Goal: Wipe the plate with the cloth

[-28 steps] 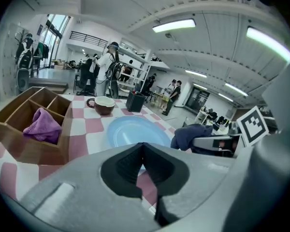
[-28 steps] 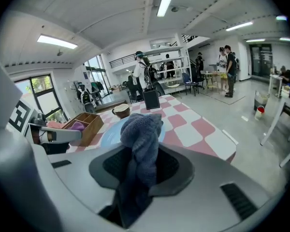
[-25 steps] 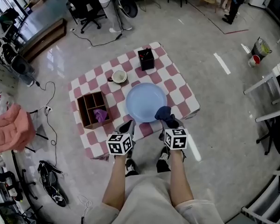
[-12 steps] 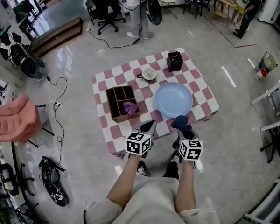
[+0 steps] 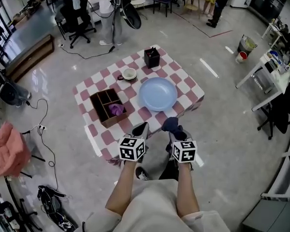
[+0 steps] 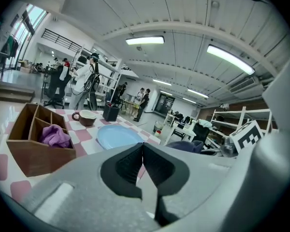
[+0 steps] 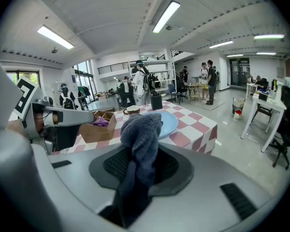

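Observation:
A light blue plate (image 5: 158, 94) lies on the pink-and-white checked table (image 5: 183, 84), right of middle; it also shows in the left gripper view as the plate (image 6: 117, 136) and in the right gripper view as the plate (image 7: 167, 122). My right gripper (image 5: 173, 129) is shut on a dark blue cloth (image 5: 169, 124), held just off the table's near edge, short of the plate. The cloth (image 7: 139, 144) sticks up between the jaws. My left gripper (image 5: 140, 130) is shut with nothing in it, over the near edge left of the plate.
A brown compartment box (image 5: 107, 108) with a purple cloth (image 5: 117, 109) stands left of the plate. A cup (image 5: 129, 74) and a black box (image 5: 152, 57) sit at the far side. People and chairs stand beyond the table.
The head view has shifted, so the table sits differently in frame. Both grippers stay at the near edge, the right one still holding the cloth.

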A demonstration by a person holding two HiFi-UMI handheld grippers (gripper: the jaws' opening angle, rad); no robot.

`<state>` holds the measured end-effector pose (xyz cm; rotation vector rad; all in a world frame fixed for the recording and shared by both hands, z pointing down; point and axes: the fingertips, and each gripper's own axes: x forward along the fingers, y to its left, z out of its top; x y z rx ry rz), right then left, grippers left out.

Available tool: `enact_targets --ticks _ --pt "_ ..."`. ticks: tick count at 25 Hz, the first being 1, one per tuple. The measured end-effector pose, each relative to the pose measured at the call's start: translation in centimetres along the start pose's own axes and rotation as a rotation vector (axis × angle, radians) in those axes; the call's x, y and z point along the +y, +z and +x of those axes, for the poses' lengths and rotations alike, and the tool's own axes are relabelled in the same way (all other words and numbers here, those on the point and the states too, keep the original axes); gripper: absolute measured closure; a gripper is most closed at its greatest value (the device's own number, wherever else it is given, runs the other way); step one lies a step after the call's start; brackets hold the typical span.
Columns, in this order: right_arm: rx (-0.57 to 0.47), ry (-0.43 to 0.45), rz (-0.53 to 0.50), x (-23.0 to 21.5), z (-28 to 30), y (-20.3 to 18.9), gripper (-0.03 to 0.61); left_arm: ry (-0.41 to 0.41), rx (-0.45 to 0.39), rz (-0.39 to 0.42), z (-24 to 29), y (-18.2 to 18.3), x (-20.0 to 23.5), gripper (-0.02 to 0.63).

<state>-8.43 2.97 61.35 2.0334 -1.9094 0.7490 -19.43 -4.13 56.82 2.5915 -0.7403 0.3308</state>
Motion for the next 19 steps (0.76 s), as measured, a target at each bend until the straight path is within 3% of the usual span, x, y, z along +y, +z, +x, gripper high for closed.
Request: enact_targets --ticks 12,19 --pt "-0.037 0.005 -0.010 2.2 -1.3 -0.1 0.463 -0.006 -0.062 0.009 -3.6 -0.1 -0.4 0.603" --pt "-0.042 0.029 -0.040 3.6 -0.9 1.0 0.463 0.030 -0.033 0.033 -4.3 0.0 0.6 0.603"
